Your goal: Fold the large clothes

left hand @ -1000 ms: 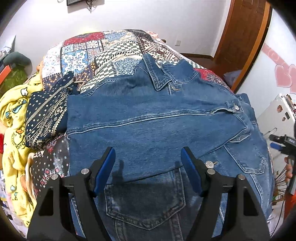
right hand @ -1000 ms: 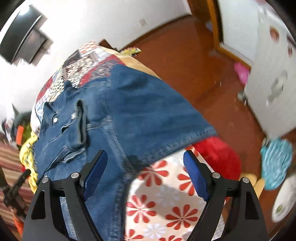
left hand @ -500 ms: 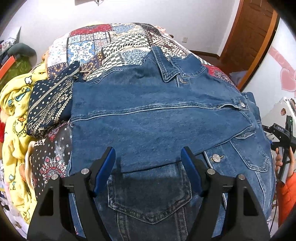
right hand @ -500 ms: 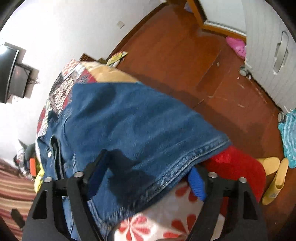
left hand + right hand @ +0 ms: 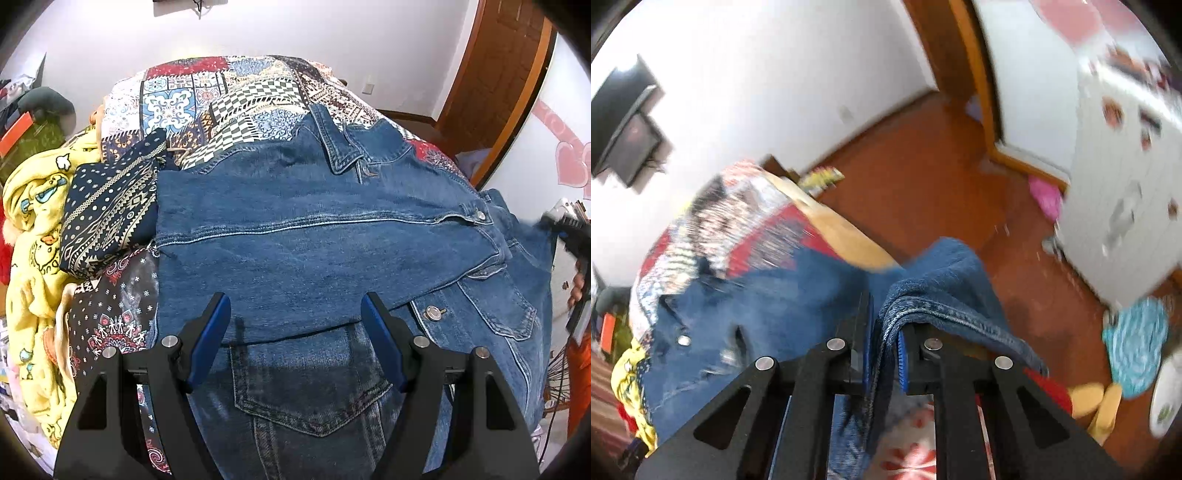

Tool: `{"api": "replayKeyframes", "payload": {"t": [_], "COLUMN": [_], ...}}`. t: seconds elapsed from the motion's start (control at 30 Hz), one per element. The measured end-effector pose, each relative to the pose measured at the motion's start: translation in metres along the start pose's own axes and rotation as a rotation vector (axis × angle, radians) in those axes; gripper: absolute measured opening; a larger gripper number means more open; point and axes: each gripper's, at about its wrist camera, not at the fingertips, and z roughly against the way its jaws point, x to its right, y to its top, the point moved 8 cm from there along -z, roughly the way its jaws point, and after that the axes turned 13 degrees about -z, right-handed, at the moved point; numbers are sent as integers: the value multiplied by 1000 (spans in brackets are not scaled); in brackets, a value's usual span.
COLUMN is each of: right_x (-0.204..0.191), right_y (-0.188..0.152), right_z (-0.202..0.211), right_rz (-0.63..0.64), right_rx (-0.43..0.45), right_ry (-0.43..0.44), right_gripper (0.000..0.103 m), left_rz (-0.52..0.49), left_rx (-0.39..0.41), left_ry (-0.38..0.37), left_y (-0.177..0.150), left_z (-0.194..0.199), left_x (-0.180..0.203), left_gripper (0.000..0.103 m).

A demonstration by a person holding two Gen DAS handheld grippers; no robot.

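A blue denim jacket (image 5: 314, 236) lies spread on the patchwork bedspread (image 5: 221, 92), one sleeve folded across its body. My left gripper (image 5: 295, 328) is open and empty, hovering over the jacket's lower part near a chest pocket (image 5: 310, 384). In the right wrist view my right gripper (image 5: 884, 350) is shut on the hem of the jacket's other sleeve (image 5: 945, 288) and holds it lifted off the bed's edge. The right gripper also shows at the right edge of the left wrist view (image 5: 569, 232).
A dark patterned garment (image 5: 107, 210) and a yellow printed cloth (image 5: 33, 229) lie left of the jacket. The wooden floor (image 5: 942, 177), a white cabinet (image 5: 1126, 184), slippers (image 5: 1097, 402) and a teal mat (image 5: 1134, 343) lie off the bed's right side.
My right gripper closed on the hanging sleeve hem and lifted it. My left gripper stayed open and drew back slightly over the jacket.
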Motion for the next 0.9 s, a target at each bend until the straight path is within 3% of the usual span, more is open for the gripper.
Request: {"api": "replayKeyframes", "payload": {"t": [0.2, 0.33, 0.4, 0.73, 0.9], "right_x": [-98, -153, -168, -151, -131], "right_y": [-2, -42, -68, -165, -170], "right_z": [39, 42, 28, -39, -31], "right_rz": [223, 374, 420, 505, 470], "right_rx": [86, 5, -90, -400, -489], "right_ry": [142, 249, 281, 193, 200], "right_gripper": [10, 10, 10, 13, 22], "left_rz": [5, 11, 13, -42, -113], "left_rx": [22, 33, 34, 54, 86], "left_ry": [-11, -18, -22, -29, -42], "left_y": [-3, -6, -8, 1, 28], "left_z": [8, 14, 16, 28, 34], "left_x": [-3, -7, -8, 5, 34], "left_gripper": [72, 72, 72, 72, 72]}}
